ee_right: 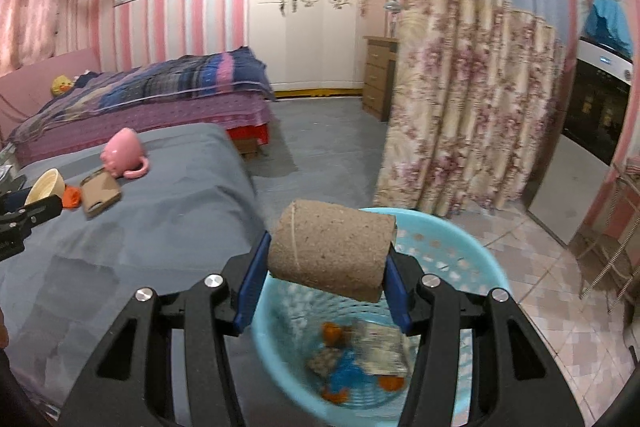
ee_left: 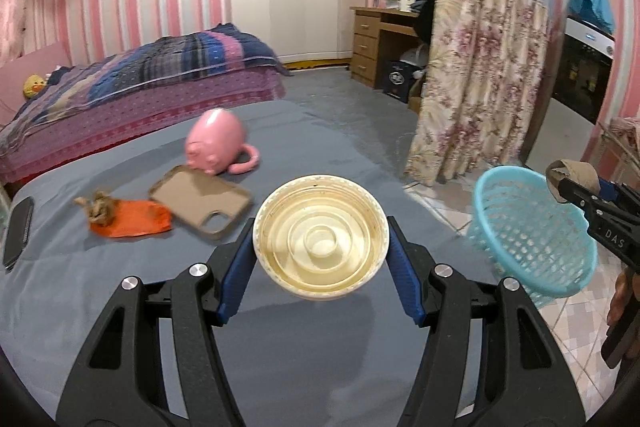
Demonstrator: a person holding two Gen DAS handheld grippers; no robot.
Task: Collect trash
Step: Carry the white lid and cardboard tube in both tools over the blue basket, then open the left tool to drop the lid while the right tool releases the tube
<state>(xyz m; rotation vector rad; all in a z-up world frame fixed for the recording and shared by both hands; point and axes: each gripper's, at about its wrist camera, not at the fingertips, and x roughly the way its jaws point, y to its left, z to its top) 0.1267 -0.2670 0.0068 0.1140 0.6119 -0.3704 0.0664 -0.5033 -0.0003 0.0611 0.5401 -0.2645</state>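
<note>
My left gripper [ee_left: 321, 249] is shut on a cream plastic cup [ee_left: 321, 239], held above the grey bed cover with its open mouth facing the camera. My right gripper [ee_right: 326, 263] is shut on a brown cardboard tube [ee_right: 332, 249], held over a light blue mesh basket [ee_right: 452, 239]. The basket holds orange, blue and paper scraps [ee_right: 360, 363]. In the left wrist view the basket [ee_left: 532, 227] stands at the right beside the bed, with the tube [ee_left: 570, 175] above its far rim. An orange wrapper with a brown crumpled scrap [ee_left: 128, 217] lies on the cover.
On the grey cover [ee_left: 280, 367] lie a pink pig mug [ee_left: 216, 143] on its side, a tan phone case [ee_left: 200, 201] and a black phone [ee_left: 18, 231]. A floral curtain [ee_left: 476, 75] hangs at the right. A tiled floor [ee_right: 560, 307] lies beyond the basket.
</note>
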